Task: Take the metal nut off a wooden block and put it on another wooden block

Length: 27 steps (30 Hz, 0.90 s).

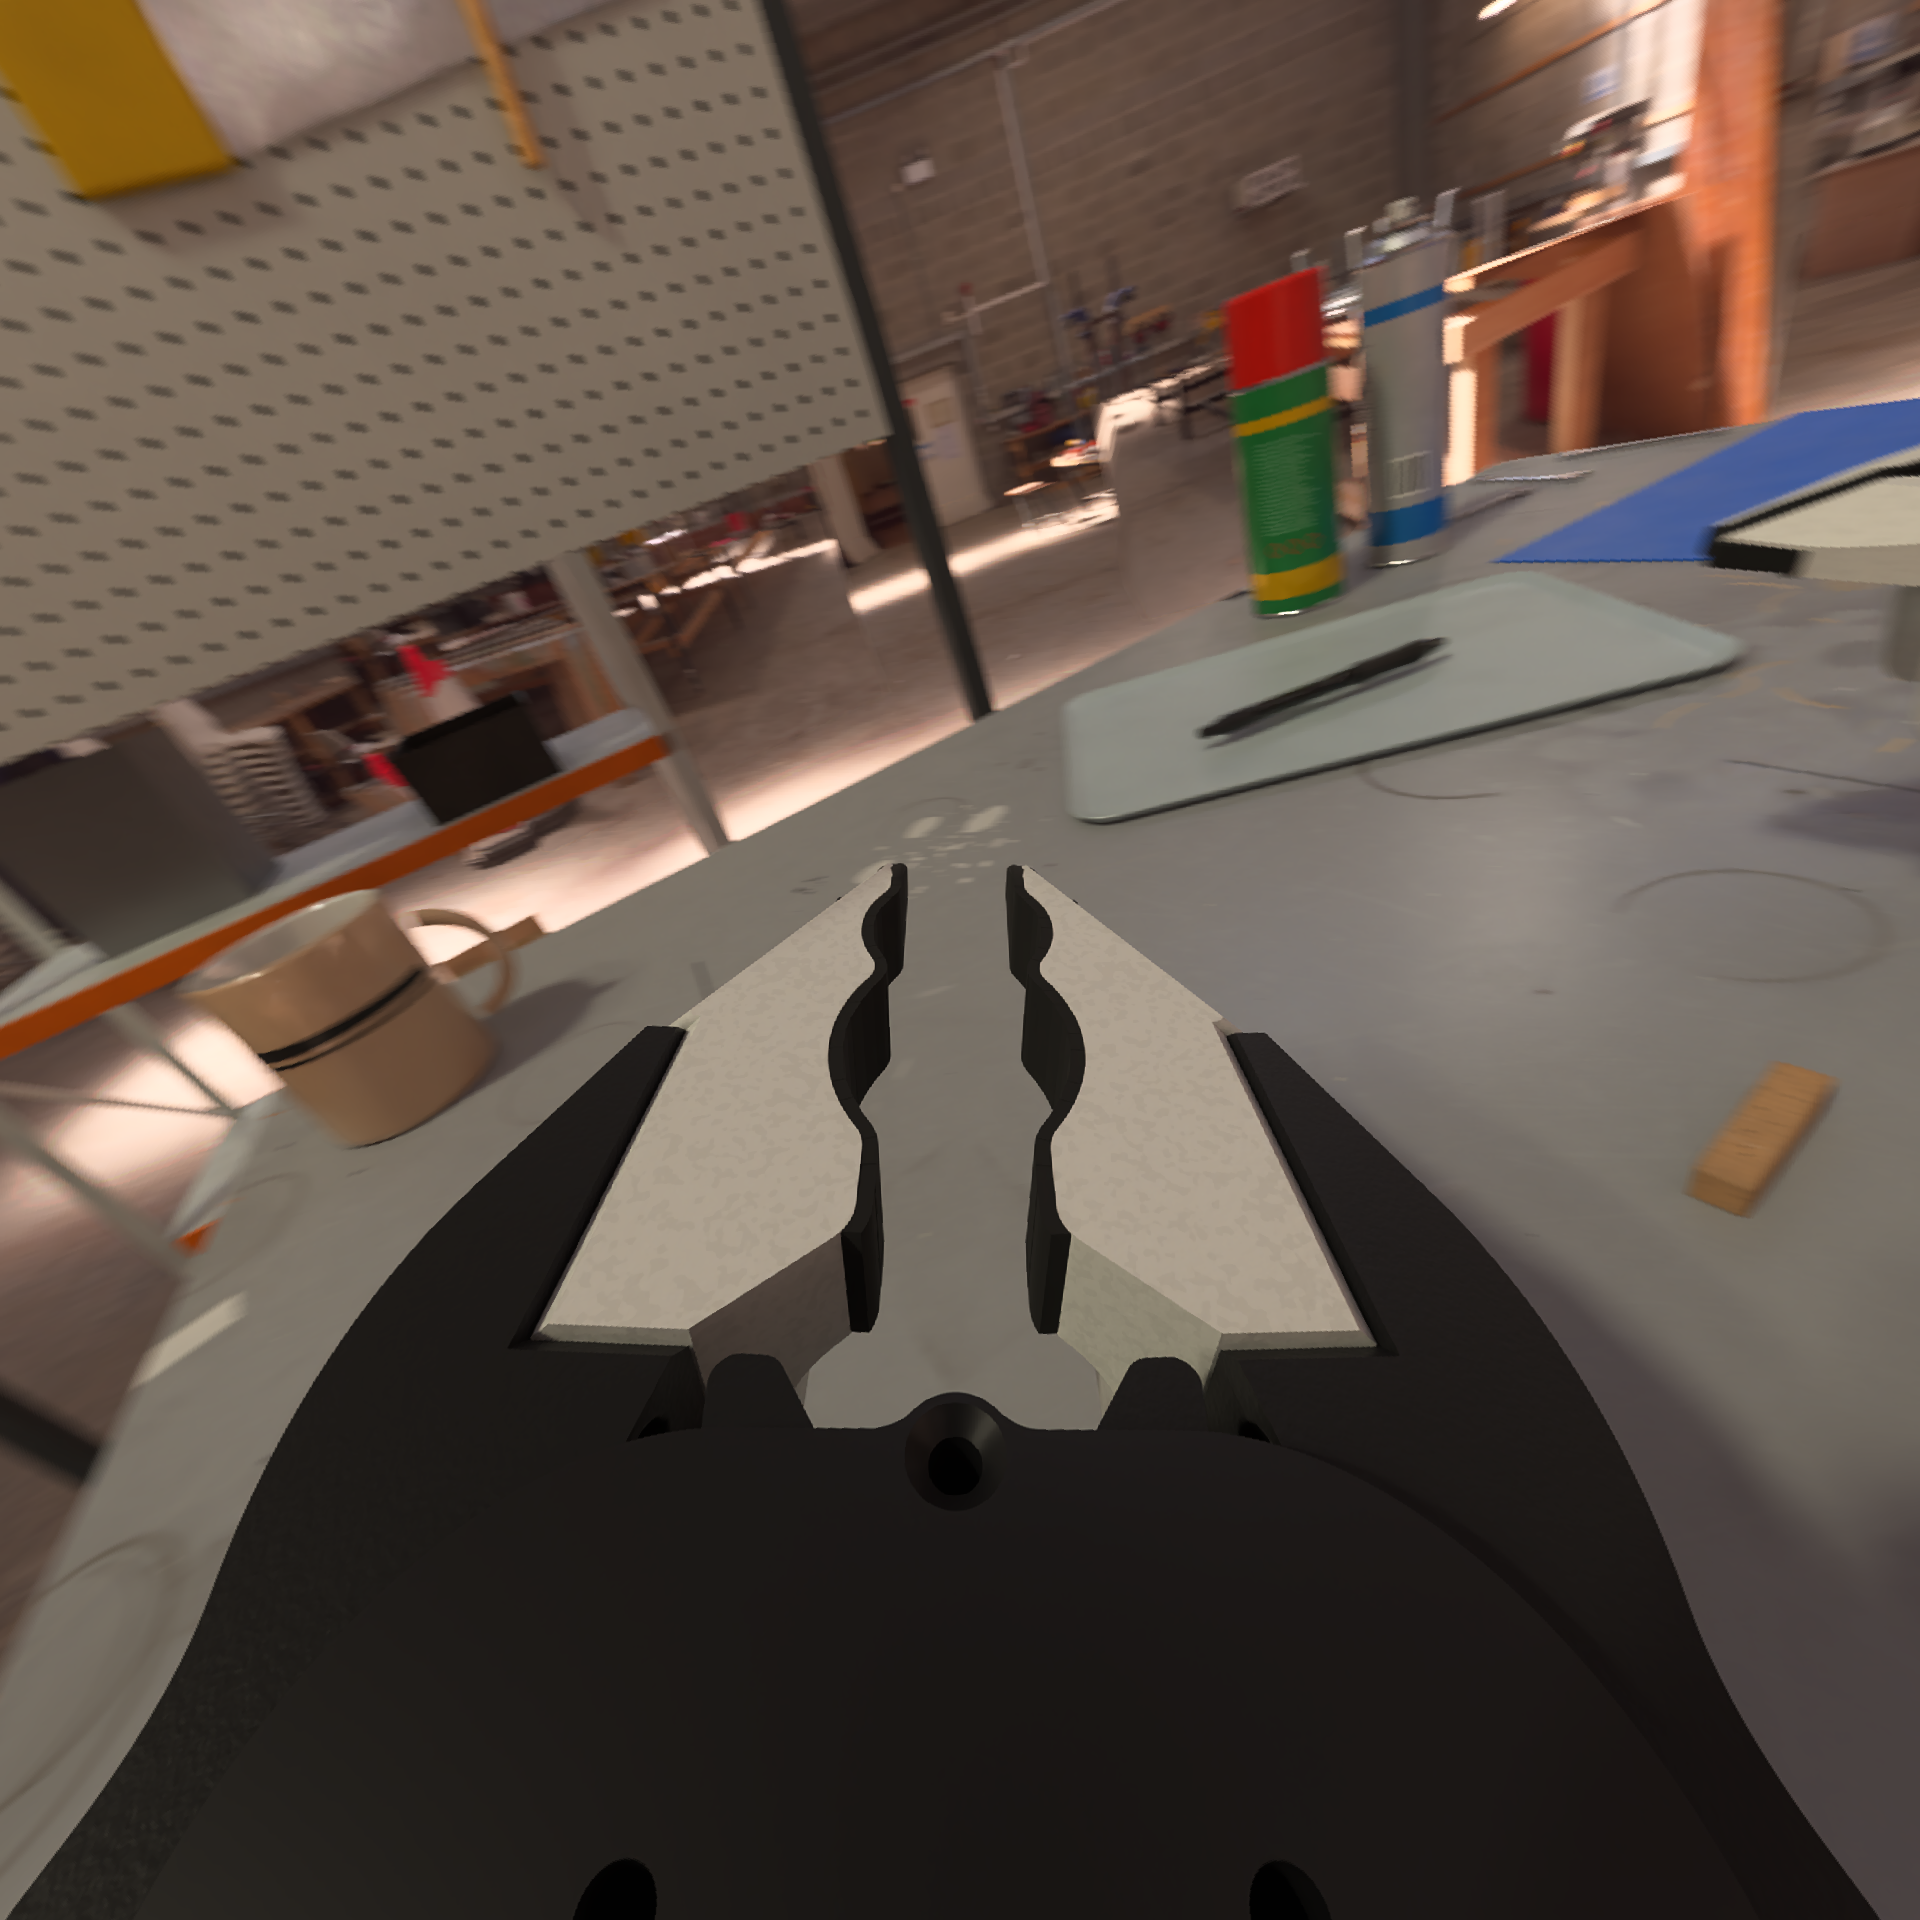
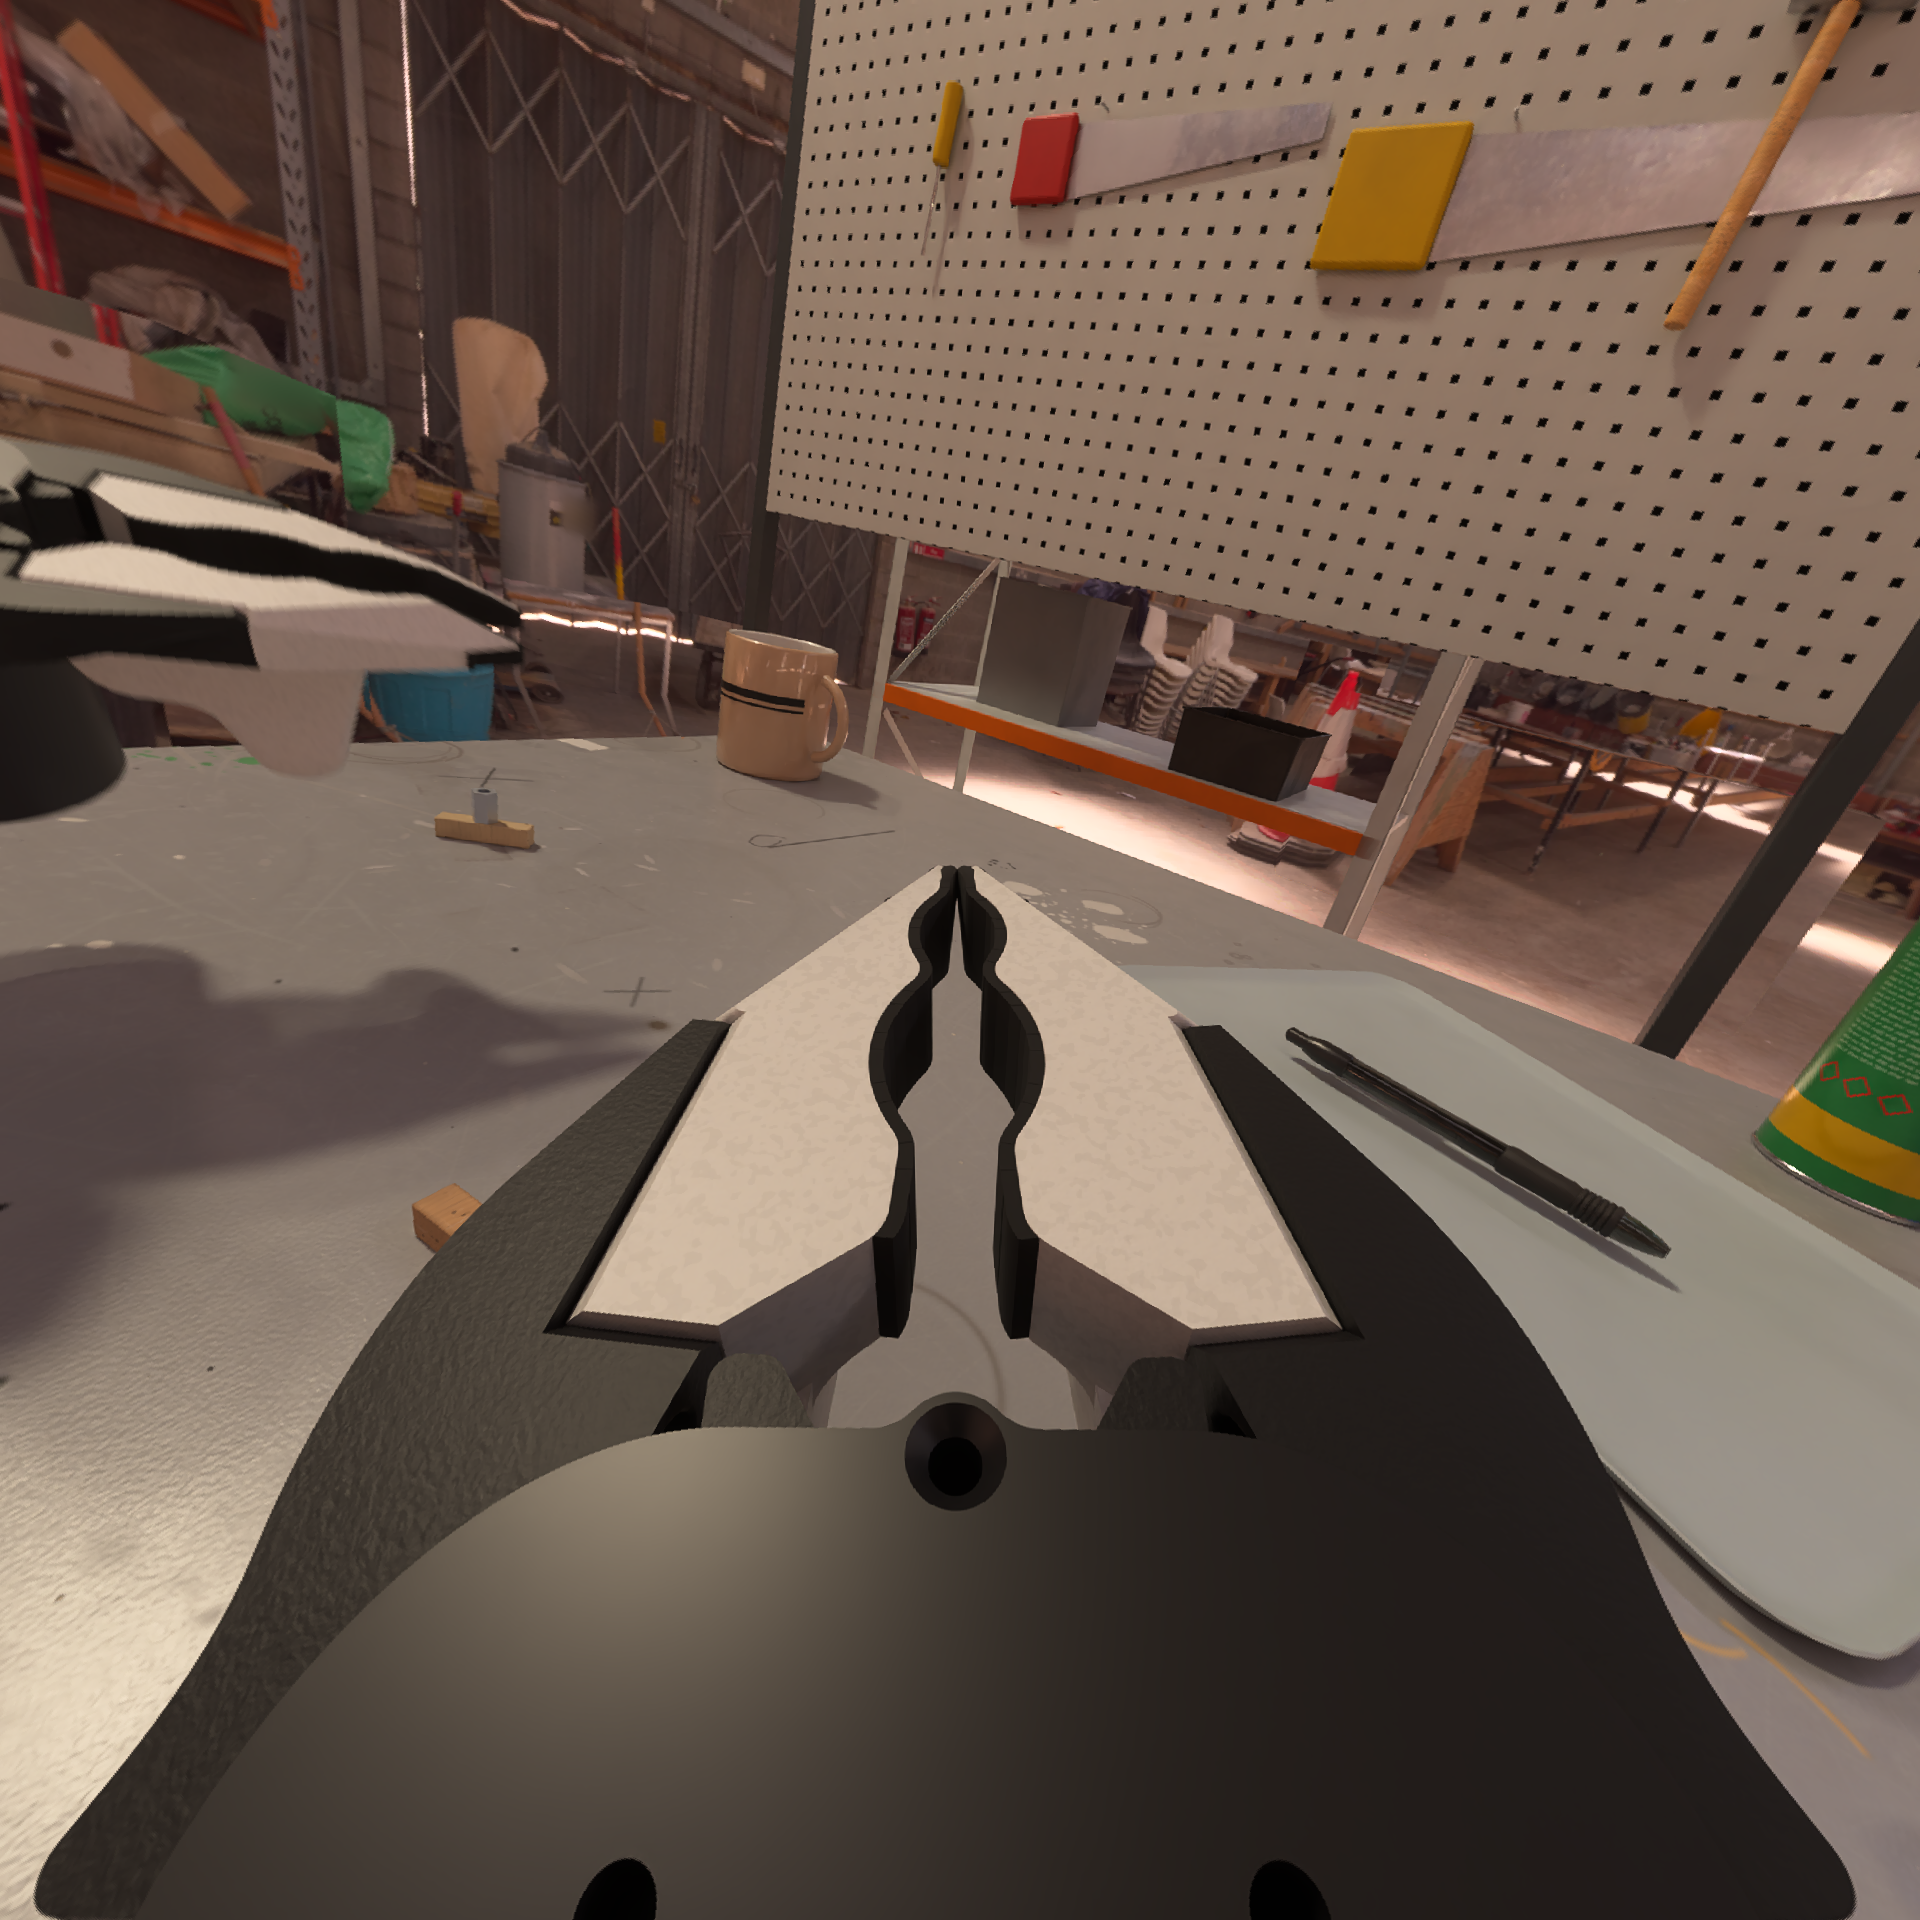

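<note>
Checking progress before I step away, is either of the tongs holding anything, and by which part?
Nothing is held. The left tongs are open and empty, the right tongs shut on nothing. The small grey metal nut sits on its light wooden block.

Two matching grippers: the left gripper [image 1: 954, 883] and right gripper [image 2: 956, 878] each have a broad, matte black, rounded body with a round screw recess at 12 o'clock, two dark holes at 6 o'clock, and speckled off-white tapered fingers [image 1: 1153, 1143] lined with wavy black pads [image 2: 904, 1039].
</note>
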Motion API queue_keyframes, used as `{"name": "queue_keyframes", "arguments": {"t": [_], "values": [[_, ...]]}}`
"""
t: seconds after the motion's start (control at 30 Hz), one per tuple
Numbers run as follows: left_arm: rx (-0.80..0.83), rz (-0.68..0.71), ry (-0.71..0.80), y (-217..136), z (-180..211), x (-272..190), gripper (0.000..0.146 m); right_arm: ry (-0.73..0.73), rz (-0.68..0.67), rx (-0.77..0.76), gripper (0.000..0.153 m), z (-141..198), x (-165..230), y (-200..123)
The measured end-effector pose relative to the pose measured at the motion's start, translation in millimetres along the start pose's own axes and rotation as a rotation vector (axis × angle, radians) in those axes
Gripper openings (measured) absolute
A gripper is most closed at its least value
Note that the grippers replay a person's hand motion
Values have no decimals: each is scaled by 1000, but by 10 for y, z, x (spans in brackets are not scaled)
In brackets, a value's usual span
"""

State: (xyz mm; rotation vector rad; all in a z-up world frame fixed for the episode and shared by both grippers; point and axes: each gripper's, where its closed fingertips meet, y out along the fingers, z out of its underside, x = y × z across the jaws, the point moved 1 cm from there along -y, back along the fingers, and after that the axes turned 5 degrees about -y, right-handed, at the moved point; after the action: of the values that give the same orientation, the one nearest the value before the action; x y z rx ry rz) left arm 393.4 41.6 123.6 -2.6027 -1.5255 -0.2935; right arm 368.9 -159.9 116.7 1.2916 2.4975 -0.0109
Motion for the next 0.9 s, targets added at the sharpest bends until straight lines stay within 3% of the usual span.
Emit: {"name": "queue_keyframes", "arguments": {"t": [0.1,0.23,0.43,0.63,0.73,0.9], "values": [[16,-149,3,-209,-84,436,19,1,2,-1,0,0,-5,-4],[129,-296,-57,-539,90,1035,33,-4,0,2,0,3,-1,1],[430,34,-137,-617,576,1013,41,-9,-6,5,0,9,7,9],[708,31,-107,-658,918,1189,48,-11,-4,1,0,3,10,-1],[763,8,-129,-618,999,1301,47,-14,-8,0,0,2,18,-3],[886,234,-70,-527,1118,1166,48,-14,-19,4,0,7,28,5]]}}
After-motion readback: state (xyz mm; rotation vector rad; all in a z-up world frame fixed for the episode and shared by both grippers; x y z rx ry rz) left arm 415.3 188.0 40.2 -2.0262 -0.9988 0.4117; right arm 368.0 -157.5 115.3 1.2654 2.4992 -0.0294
